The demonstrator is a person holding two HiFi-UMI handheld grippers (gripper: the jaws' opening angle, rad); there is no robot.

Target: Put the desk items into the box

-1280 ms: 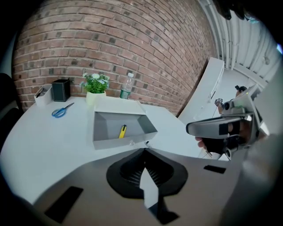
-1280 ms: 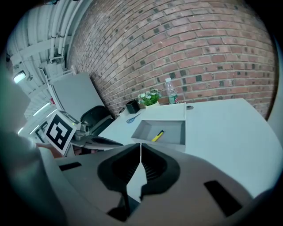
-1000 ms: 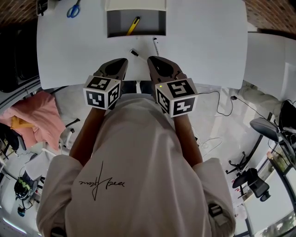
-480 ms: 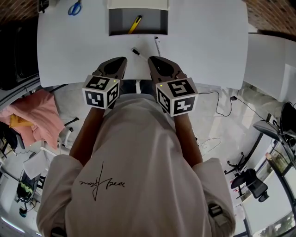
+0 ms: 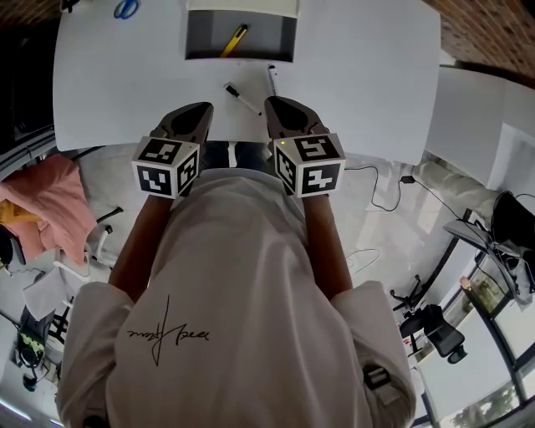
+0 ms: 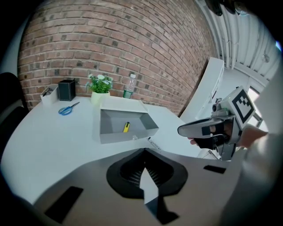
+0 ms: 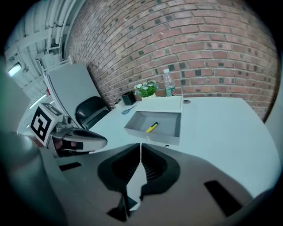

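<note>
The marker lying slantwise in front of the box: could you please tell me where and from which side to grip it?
Probably mid-barrel, from straight above, jaws set across its slant: the marker is thin and lies flat on the table, with bare surface along both long sides.

surface: white table (image 5: 368, 75) | on it: grey box (image 5: 272, 38), two markers (image 5: 242, 99), blue scissors (image 6: 67, 109), potted plant (image 6: 100, 88), bottle (image 6: 128, 86)

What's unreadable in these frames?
- Scissors: head view, blades cut off by the top edge.
- Yellow item in the box: too small in every view to identify.
- Black holder: left gripper view, contents too small to see.
- Bottle: left gripper view, label too small to read.
</note>
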